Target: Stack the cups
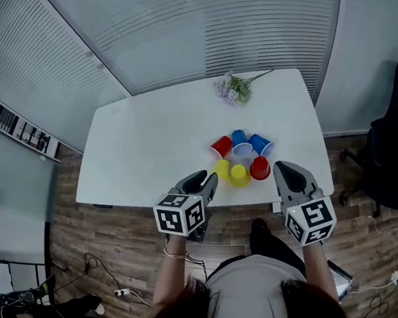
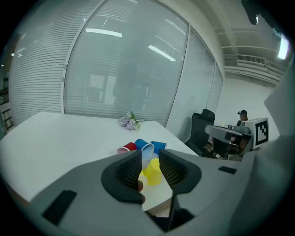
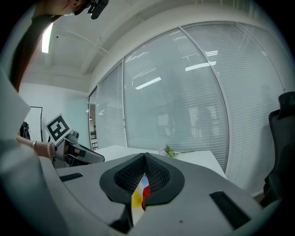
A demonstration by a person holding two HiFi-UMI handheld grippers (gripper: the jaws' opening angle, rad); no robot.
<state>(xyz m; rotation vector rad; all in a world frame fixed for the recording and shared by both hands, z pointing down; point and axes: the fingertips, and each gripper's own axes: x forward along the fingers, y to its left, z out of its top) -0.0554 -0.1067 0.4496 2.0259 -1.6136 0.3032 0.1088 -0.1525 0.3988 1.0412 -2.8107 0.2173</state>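
Cups (image 1: 239,175) look light, crushable: pinch a rim gently; left tongs (image 2: 150,167) apart, empty; right tongs (image 3: 144,177) closed, empty.

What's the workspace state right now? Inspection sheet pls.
surface: white table, holds only the cups and flowers.
job's things: cups in red, yellow and blue, bunched near the table's near edge, none stacked, some on their sides.
clutter: flowers at the far edge.
grippers: left gripper jaws apart, nothing gripped; right gripper jaws shut, empty; both just short of the cups.
cables: cables loose on the wood floor, left of the person.
surroundings: glass walls with blinds; black chair to the right.
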